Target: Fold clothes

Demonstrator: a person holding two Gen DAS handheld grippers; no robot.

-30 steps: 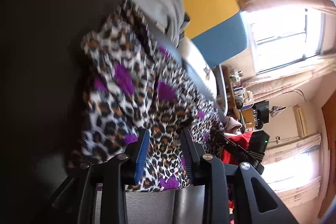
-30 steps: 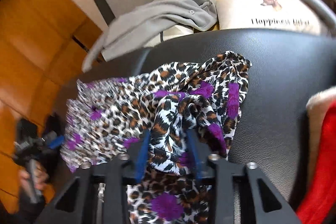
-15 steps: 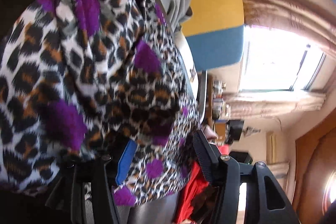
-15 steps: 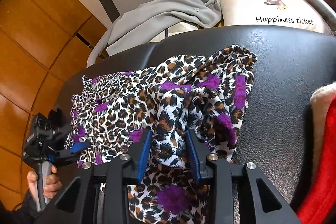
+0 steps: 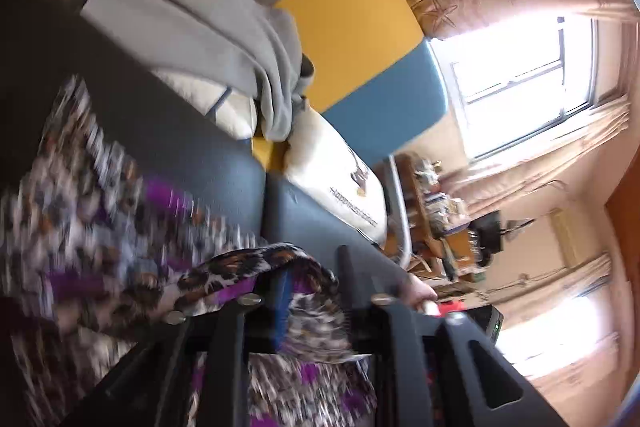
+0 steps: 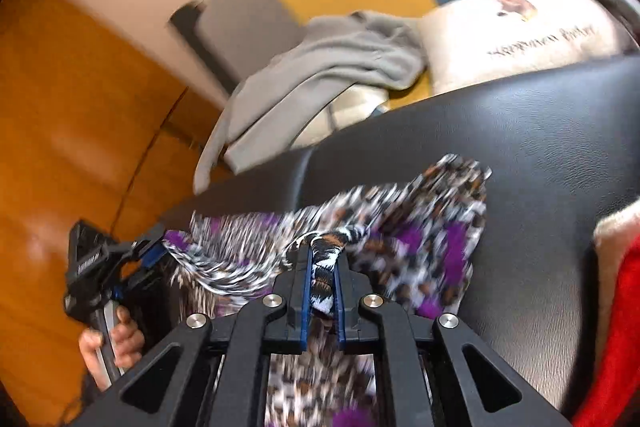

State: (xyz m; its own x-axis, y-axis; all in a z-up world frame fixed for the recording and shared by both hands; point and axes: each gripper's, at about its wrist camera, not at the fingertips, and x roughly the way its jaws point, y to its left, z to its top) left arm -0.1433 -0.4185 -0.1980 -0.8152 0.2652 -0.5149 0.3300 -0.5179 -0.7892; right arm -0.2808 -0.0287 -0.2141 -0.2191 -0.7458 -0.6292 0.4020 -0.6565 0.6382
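The right-hand matte black plastic tongs (image 6: 320, 269) had two angular arms with triangular cut-outs, round silver screws (image 6: 274, 300) beside the pivots, and blue pads (image 6: 306, 291) lining their inner faces. The left-hand black tongs (image 6: 154, 251) matched, with white lettering on the body; bare fingers (image 6: 120, 341) wrapped a silvery handle below.

Right hand-held gripper (image 6: 320, 277) pinched closed, left hand-held gripper (image 5: 314, 291) parted
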